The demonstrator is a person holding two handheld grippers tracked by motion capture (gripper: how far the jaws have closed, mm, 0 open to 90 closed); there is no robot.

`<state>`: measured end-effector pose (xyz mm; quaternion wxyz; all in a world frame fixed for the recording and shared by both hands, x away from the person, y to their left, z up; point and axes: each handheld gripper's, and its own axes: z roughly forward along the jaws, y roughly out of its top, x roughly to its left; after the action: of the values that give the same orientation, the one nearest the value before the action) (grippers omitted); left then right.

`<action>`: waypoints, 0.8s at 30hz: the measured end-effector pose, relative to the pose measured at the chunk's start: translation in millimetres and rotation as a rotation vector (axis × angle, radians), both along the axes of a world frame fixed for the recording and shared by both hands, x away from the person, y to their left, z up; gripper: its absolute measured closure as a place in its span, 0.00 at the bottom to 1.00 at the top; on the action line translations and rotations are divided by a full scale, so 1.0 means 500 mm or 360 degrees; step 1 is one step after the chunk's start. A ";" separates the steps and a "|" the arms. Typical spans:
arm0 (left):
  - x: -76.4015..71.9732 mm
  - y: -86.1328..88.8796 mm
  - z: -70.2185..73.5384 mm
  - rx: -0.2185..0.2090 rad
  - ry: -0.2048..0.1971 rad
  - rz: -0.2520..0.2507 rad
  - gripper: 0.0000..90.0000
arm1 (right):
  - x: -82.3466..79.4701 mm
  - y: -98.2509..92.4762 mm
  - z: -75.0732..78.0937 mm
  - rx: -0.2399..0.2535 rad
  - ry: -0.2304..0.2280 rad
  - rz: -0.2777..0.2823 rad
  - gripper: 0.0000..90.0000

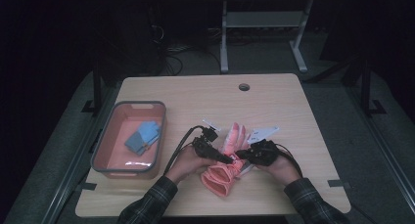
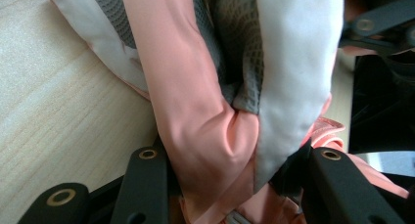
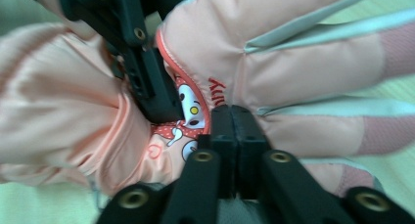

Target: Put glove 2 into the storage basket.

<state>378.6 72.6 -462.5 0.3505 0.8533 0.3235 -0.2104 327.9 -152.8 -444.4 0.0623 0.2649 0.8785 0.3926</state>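
Item: pink glove (image 1: 226, 161) with grey mesh and white panels
Pose: lying flat, bunched
Place: table's near edge, centre

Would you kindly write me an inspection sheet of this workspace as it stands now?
Surface: wooden table, with a round grommet hole near the far edge.
Job's things: pink glove lying in front of the person.
Clutter: grey-rimmed pink bin at left, holding blue folded items.
Grippers: left gripper has glove fabric bunched between its jaws; right gripper has its jaws together on the glove's edge.
Cables: black cables trail from both grippers.
Surroundings: dark room, grey table frame behind, floor cables.
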 end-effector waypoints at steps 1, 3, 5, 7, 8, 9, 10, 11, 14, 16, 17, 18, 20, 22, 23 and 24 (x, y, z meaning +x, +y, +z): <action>0.001 0.001 -0.001 -0.0015 0.0001 -0.0004 0.65 | -0.001 -0.006 0.005 0.0029 0.0002 -0.0006 0.91; 0.002 0.002 0.001 -0.0026 -0.0010 -0.0035 0.65 | -0.006 -0.017 0.014 0.0064 -0.0008 -0.0022 0.86; 0.000 0.001 0.004 -0.0030 -0.0039 -0.0057 0.66 | -0.012 -0.032 0.022 0.0090 -0.0018 -0.0063 0.84; -0.005 0.000 0.009 -0.0030 -0.0083 -0.0061 0.66 | -0.016 -0.050 0.025 0.0104 -0.0036 -0.0103 0.82; -0.007 -0.001 0.011 -0.0039 -0.0091 -0.0059 0.66 | -0.018 -0.062 0.025 0.0120 -0.0043 -0.0124 0.81; -0.008 0.000 0.012 -0.0038 -0.0099 -0.0062 0.66 | -0.020 -0.071 0.026 0.0138 -0.0039 -0.0147 0.80; -0.009 0.001 0.013 -0.0054 -0.0100 -0.0062 0.67 | -0.023 -0.080 0.025 0.0145 -0.0039 -0.0159 0.80; -0.010 0.002 0.014 -0.0069 -0.0110 -0.0064 0.67 | -0.025 -0.089 0.025 0.0142 -0.0050 -0.0173 0.79; -0.015 0.004 0.019 -0.0090 -0.0145 -0.0057 0.67 | -0.034 -0.111 0.021 0.0142 -0.0064 -0.0237 0.76; -0.019 0.005 0.024 -0.0095 -0.0172 -0.0051 0.68 | -0.037 -0.124 0.013 0.0137 -0.0064 -0.0267 0.73; -0.019 0.006 0.026 -0.0118 -0.0172 -0.0057 0.68 | -0.037 -0.131 0.009 0.0134 -0.0051 -0.0287 0.71; -0.020 0.008 0.029 -0.0133 -0.0181 -0.0053 0.68 | -0.038 -0.137 0.002 0.0118 -0.0042 -0.0317 0.69; -0.021 0.012 0.036 -0.0148 -0.0206 -0.0045 0.69 | -0.036 -0.145 -0.009 0.0088 -0.0037 -0.0352 0.65; -0.022 0.017 0.045 -0.0160 -0.0223 -0.0034 0.69 | -0.033 -0.150 -0.017 0.0069 -0.0029 -0.0385 0.61; -0.023 0.020 0.049 -0.0152 -0.0248 -0.0026 0.69 | -0.031 -0.151 -0.022 0.0048 -0.0035 -0.0413 0.58; -0.023 0.021 0.052 -0.0152 -0.0257 -0.0023 0.69 | -0.028 -0.154 -0.026 0.0028 -0.0042 -0.0435 0.57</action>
<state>367.0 83.3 -436.6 0.4142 0.8521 0.2777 -0.1588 314.0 -229.7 -457.5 0.1245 0.3773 0.8300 0.3915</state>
